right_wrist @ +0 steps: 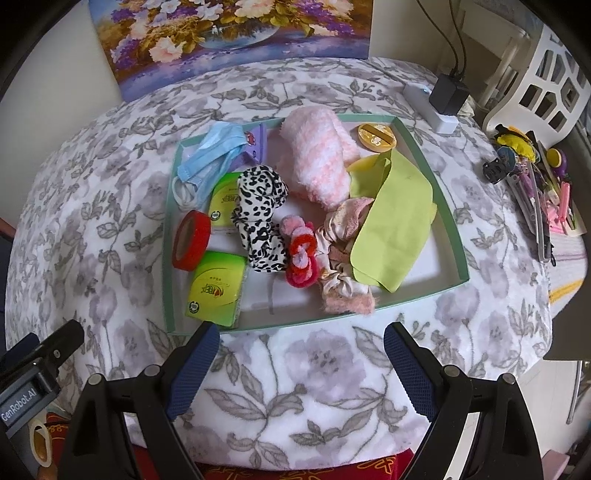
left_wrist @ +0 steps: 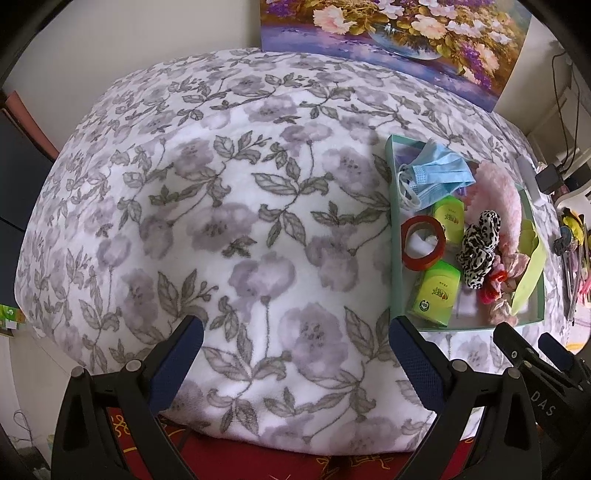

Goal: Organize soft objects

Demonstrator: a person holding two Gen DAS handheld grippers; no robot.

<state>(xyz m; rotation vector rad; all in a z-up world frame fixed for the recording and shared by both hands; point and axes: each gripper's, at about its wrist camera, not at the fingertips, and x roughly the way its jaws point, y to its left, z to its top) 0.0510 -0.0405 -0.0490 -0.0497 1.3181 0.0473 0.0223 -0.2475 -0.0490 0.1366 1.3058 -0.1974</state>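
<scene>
In the green tray, soft objects lie heaped; both grippers' fingers spread, empty.

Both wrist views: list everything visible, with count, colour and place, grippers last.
tray: 1, green rim, on the blanket
blanket: 1, white with grey flowers, under the tray
mask: 1, blue, tray's far left corner
tissue packs: 2, green, tray's left side
tape: 1, red, at the left wall
leopard scrunchie: 1, black and white, middle
fuzzy sock: 1, pink, far middle
cloth: 1, lime, right side
pink scrunchies: several, near middle
gold disc: 1, far right corner
painting: 1, floral, behind
left hand-held gripper: open, empty
right hand-held gripper: open, empty
</scene>
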